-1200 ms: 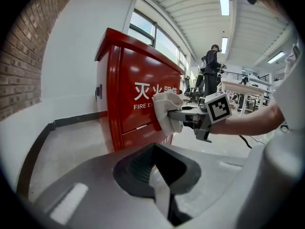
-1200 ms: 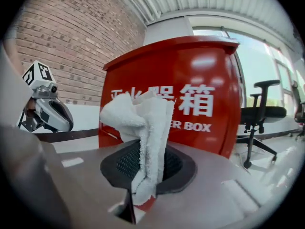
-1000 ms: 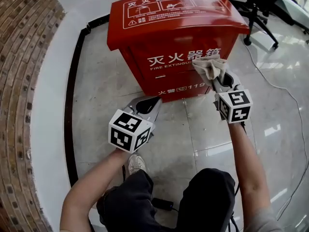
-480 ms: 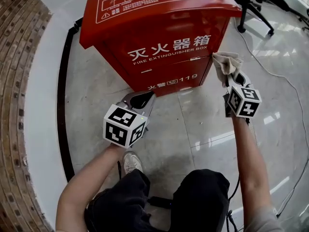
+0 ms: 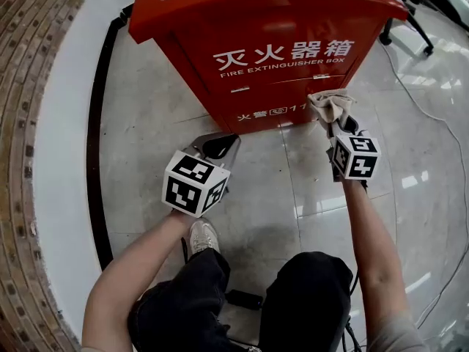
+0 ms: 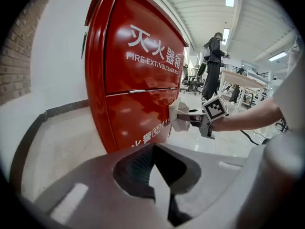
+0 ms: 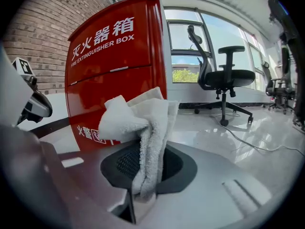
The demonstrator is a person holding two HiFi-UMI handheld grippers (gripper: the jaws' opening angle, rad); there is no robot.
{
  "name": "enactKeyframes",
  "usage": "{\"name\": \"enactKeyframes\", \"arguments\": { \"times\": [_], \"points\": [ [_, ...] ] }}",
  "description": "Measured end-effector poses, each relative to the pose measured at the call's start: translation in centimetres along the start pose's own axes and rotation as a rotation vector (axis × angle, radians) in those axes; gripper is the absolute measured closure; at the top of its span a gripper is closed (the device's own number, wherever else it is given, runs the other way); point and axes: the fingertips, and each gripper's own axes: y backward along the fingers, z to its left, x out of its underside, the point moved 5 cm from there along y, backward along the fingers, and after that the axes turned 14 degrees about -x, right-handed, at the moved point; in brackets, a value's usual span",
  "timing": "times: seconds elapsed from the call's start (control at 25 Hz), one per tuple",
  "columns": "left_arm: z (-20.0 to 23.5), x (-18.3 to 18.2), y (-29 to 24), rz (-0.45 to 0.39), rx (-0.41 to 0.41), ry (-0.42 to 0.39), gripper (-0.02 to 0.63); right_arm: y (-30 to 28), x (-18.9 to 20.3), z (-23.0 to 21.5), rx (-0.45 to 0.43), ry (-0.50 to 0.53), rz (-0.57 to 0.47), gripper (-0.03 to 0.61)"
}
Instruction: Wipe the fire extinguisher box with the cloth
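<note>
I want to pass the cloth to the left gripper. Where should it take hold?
Grip the bunched free end of the cloth beyond the right gripper, coming from the person's left: the lower folds are pinched in its jaws, and the red box stands close ahead.

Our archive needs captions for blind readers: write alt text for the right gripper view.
The right gripper clamps a bunched white cloth near the front of a red fire extinguisher box; a black office chair stands on the floor by the windows.
</note>
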Motion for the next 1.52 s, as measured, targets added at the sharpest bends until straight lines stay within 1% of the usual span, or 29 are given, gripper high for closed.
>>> {"name": "enactKeyframes", "arguments": {
  "times": [0.08,0.2,0.32,0.44,0.56,0.68,0.92,1.04,1.24,1.4,1.52],
  "points": [
    [0.6,0.7,0.2,0.009,-0.009,0.005,0.614,-1.3,-0.1,1.6,-0.035,0.007,0.005,0.489],
    [1.8,1.8,0.8,0.024,-0.030,0.027,0.613,-3.0,0.0,4.7,-0.097,-0.028,-0.003,0.491],
    [2.9,2.7,1.5,0.035,-0.056,0.048,0.614,-4.6,0.2,8.3,-0.176,-0.065,-0.009,0.489],
    [3.9,3.6,2.4,0.048,-0.085,0.063,0.613,-6.5,0.0,12.2,-0.265,-0.073,-0.007,0.489],
    [4.6,4.4,3.1,0.058,-0.103,0.072,0.612,-8.3,-0.1,15.7,-0.339,-0.068,0.001,0.489],
    [5.1,5.3,3.5,0.061,-0.103,0.079,0.614,-10.0,0.5,18.4,-0.391,-0.046,0.018,0.489],
    [6.6,8.2,4.4,0.096,-0.120,0.118,0.613,-13.2,3.2,23.0,-0.478,-0.009,0.092,0.489],
    [7.4,9.5,4.7,0.115,-0.129,0.137,0.613,-14.6,4.9,24.2,-0.496,-0.004,0.141,0.489],
    [8.3,10.6,4.6,0.138,-0.126,0.149,0.614,-16.4,7.8,24.4,-0.466,0.064,0.239,0.489],
    [8.2,10.8,3.8,0.156,-0.110,0.131,0.614,-16.3,8.0,23.1,-0.436,0.129,0.266,0.489],
    [7.6,10.2,2.9,0.162,-0.088,0.127,0.614,-15.2,8.1,20.6,-0.400,0.149,0.288,0.489]
  ]
}}
